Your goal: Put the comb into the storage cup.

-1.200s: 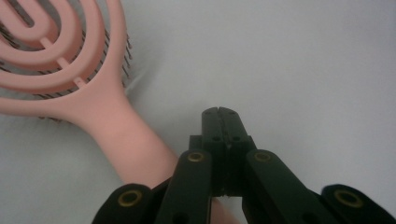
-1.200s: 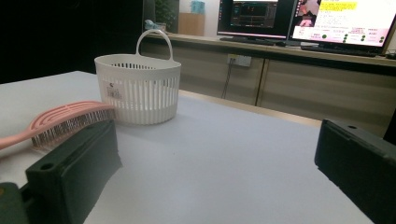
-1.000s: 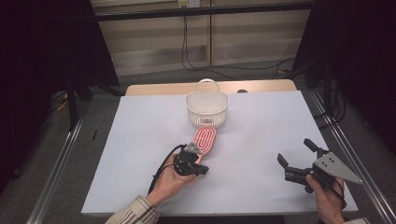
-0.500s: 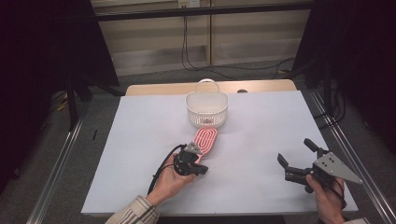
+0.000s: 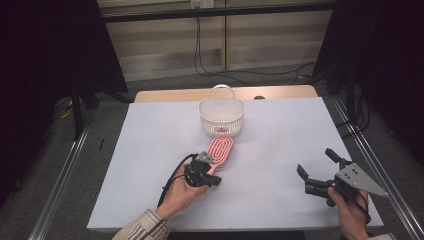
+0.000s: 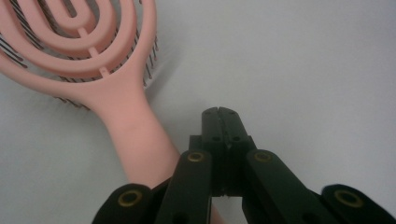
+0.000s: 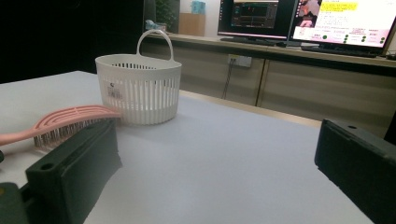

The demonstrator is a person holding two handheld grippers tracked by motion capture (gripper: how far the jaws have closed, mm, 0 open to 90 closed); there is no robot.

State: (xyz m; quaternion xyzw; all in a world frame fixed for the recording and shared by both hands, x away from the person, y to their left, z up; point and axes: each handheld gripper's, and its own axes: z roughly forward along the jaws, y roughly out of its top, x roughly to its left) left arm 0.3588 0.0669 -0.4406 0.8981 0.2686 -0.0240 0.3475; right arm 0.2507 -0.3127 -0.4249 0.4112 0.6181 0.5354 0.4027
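Little has moved since the earlier frames: both grippers and the brush keep their places.

Left gripper [image 5: 214, 181]: jaws shut together on nothing, resting just right of the brush handle, low over the white tabletop [image 5: 280, 135].

Pink hairbrush [image 5: 219, 151]: lying flat, bristles down, head toward the basket, handle toward the near edge; not yet grasped or lifted.

White slotted basket [image 5: 221, 118]: upright just beyond the brush head, looped handle at its far side; nothing seen inside.

Right gripper [image 5: 317, 166]: jaws spread wide, empty, well apart at the near right.

Progress, as judged: early; brush likely bound for the basket, pickup and placing remain.

Obscured: handle end under the left gripper; basket floor.
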